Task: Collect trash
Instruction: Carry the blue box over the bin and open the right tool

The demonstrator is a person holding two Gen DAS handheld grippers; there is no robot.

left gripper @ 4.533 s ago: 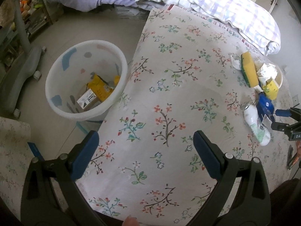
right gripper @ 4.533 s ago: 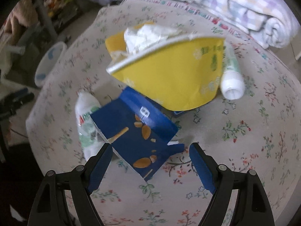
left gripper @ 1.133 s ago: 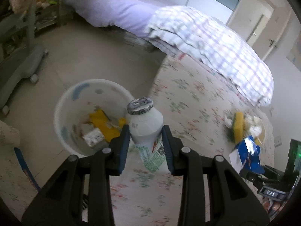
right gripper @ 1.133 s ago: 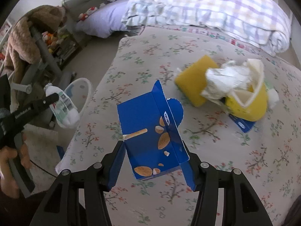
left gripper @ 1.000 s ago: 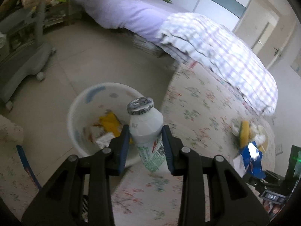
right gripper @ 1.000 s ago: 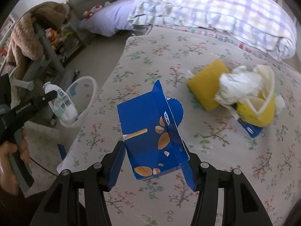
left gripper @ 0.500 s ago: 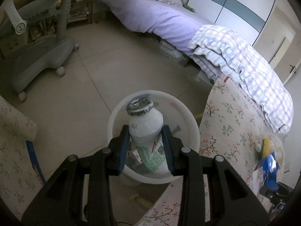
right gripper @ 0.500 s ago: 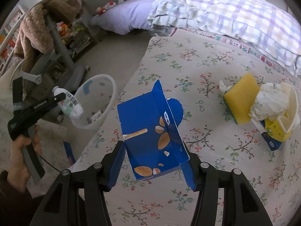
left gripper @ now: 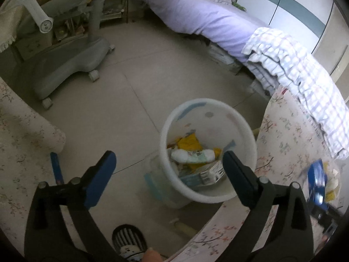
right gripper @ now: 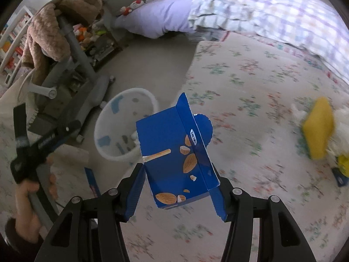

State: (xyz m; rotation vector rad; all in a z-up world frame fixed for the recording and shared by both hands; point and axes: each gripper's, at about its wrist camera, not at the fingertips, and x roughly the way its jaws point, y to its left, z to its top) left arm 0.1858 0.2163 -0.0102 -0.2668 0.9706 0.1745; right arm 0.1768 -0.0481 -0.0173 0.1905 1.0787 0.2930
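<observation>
White plastic bin (left gripper: 174,118) on the floor holds a small round bottle (left gripper: 192,155) lying on yellow wrappers and cardboard. Left gripper (left gripper: 169,166) fingers are opening, nothing between them. Right gripper (right gripper: 176,188) fingers clamp a blue carton (right gripper: 174,152) above the flowered counter (right gripper: 250,100).

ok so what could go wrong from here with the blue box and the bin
1. The blue box is held by its lower end in the right gripper, open flap up, over the floral cover and not the bin. Letting go early would likely miss.
2. The bin already holds a bottle and cartons, so a box dropped flat may perch on the pile.
3. The left gripper, jaws opening and empty, hangs over the bin and could get in the way.
</observation>
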